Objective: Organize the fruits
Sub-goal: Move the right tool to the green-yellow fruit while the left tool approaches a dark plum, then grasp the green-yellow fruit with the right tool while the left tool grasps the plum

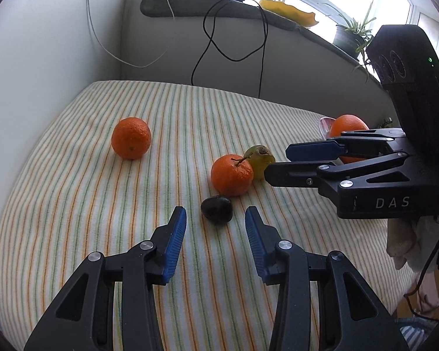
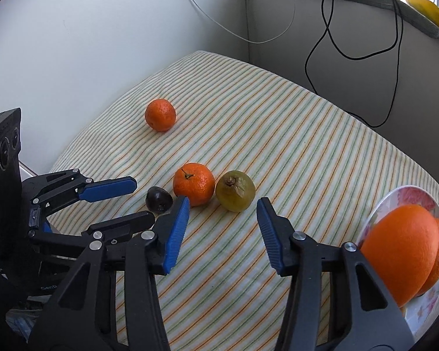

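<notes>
On the striped cloth [image 1: 87, 204] lie a far tangerine [image 1: 131, 138] [image 2: 160, 115], a stemmed tangerine [image 1: 231, 175] [image 2: 193, 184], a yellow-green pear [image 1: 260, 161] [image 2: 235, 190] touching it, and a dark plum [image 1: 217, 208] [image 2: 158, 199]. My left gripper [image 1: 215, 215] [image 2: 131, 201] is open, with the plum just beyond its fingertips. My right gripper [image 2: 223, 206] [image 1: 276, 161] is open, just short of the pear. A floral plate [image 2: 395, 199] at the right holds two oranges [image 2: 402, 248] [image 1: 348, 127].
The cloth-covered surface sits in a corner between a white wall [image 2: 87, 44] and a grey ledge [image 1: 219, 8]. Black [image 2: 330, 38] and white [image 1: 102, 46] cables hang down the back panel. A potted plant [image 1: 351, 35] and a yellow dish [image 1: 289, 10] stand on the ledge.
</notes>
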A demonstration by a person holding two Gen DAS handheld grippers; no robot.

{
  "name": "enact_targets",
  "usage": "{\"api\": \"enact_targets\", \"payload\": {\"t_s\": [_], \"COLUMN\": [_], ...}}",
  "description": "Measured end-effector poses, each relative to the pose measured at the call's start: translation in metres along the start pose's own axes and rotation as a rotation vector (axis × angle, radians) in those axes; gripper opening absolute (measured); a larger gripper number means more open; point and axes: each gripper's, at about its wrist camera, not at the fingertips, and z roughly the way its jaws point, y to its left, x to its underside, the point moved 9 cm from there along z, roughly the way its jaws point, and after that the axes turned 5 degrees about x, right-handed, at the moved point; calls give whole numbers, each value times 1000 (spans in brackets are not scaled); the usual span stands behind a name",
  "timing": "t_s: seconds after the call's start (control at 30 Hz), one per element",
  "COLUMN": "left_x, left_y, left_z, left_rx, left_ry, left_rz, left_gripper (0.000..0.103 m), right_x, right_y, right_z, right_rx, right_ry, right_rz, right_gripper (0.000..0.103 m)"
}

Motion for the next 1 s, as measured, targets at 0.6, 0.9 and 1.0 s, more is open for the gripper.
{"api": "enact_targets", "payload": {"t_s": [0.6,0.9,1.0], "left_x": [-3,-3,-3], "left_y": [-1,1,3], "left_z": [13,15,14], "left_rx": [14,17,25], "left_ry": [44,46,44], "left_rz": [-3,-13,-25], "left_gripper": [36,32,30], "right_x": [-15,-24,-24], "right_y": [-1,1,-3], "right_z": [27,41,43], "right_rx": [1,-32,-66], "right_ry": [140,142,153], "right_rz": [-288,-273,-259], "right_gripper": [50,50,50]}}
